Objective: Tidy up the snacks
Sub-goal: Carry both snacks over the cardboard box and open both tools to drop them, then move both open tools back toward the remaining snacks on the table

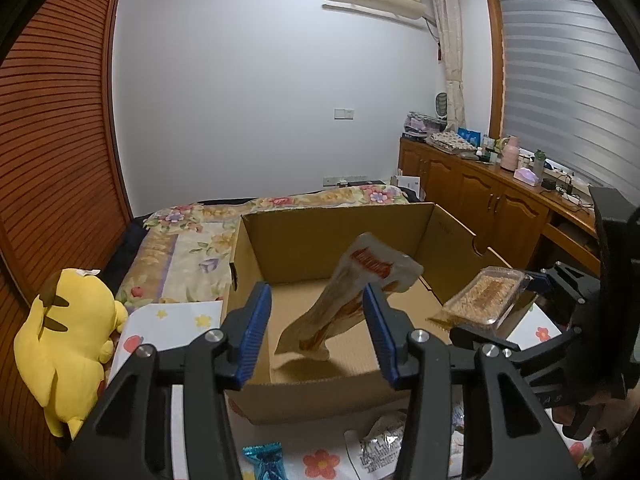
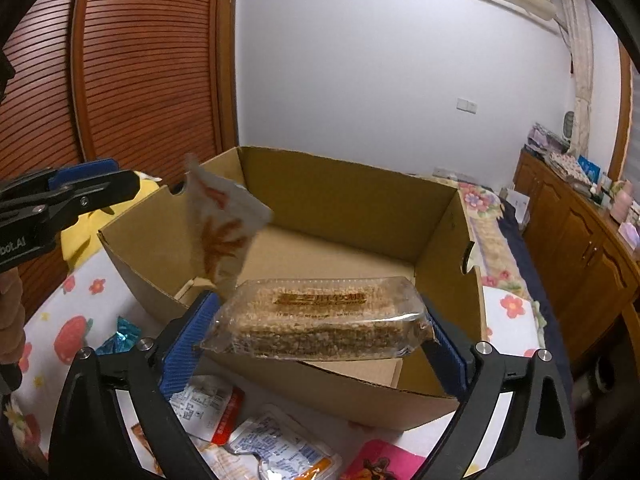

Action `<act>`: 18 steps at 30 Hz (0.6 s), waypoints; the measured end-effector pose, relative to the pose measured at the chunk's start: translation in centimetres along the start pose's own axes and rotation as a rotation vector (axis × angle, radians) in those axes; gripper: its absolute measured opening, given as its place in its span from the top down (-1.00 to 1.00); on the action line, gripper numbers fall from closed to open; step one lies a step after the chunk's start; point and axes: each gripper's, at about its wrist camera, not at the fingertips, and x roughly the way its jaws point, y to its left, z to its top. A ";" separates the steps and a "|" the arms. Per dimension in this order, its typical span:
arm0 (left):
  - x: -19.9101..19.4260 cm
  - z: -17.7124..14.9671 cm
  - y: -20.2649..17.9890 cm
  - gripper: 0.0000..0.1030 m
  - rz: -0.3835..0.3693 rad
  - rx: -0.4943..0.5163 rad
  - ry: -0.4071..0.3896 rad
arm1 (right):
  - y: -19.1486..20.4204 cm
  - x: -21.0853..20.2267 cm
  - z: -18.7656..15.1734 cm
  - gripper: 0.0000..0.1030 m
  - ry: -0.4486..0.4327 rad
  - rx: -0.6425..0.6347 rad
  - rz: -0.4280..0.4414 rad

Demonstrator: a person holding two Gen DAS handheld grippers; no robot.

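Dropping both snacks at once, you risk one missing the cardboard box (image 2: 436, 216): the cake pack (image 2: 320, 316) hangs over the near wall's rim, so a tilt could send it onto the flowered cloth (image 2: 72, 320). Your right gripper (image 2: 316, 336) stands wide, pads flanking the pack's ends; I cannot tell whether they press it. Your left gripper (image 1: 316, 332) stands parted, and the white pouch (image 1: 352, 300) sits blurred beyond the jaws, seemingly free of both pads, above the box floor. More wrapped snacks (image 2: 256, 436) lie nearer you.
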 end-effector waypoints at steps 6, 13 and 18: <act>-0.8 -0.4 0.5 -0.20 -0.010 0.007 -0.001 | -0.2 -1.1 0.2 -0.95 -0.037 0.021 0.015; -2.3 -1.4 1.0 -0.53 -0.019 -0.001 -0.025 | -1.6 -3.7 0.8 -0.99 -0.099 0.078 0.058; -2.5 -1.9 1.0 -0.53 -0.017 0.006 -0.021 | -1.7 -3.0 2.0 -1.00 -0.086 0.072 0.068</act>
